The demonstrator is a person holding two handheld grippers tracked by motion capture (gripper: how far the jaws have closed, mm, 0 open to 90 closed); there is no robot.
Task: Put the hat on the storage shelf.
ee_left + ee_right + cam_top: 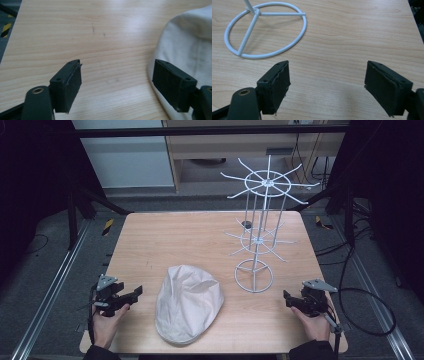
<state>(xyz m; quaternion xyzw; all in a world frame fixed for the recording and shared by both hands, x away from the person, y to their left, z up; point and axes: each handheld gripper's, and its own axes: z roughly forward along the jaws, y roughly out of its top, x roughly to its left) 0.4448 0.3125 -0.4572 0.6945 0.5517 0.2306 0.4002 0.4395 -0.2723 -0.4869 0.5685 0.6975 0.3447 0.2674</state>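
Wooden table (200, 235): left gripper (131, 296), right gripper (289, 299) held low at near corners, jaws spread.

I see a light wood table (200, 235) with a fine brown grain and a few small dark marks. The cap (188, 302) on it is plain off-white cloth. The wire rack (260, 227) is all white. Both my grippers, left (136, 293) and right (287, 297), are black with grey plates. On the grey floor (50, 270) I see yellow-black striped tape (107, 226).
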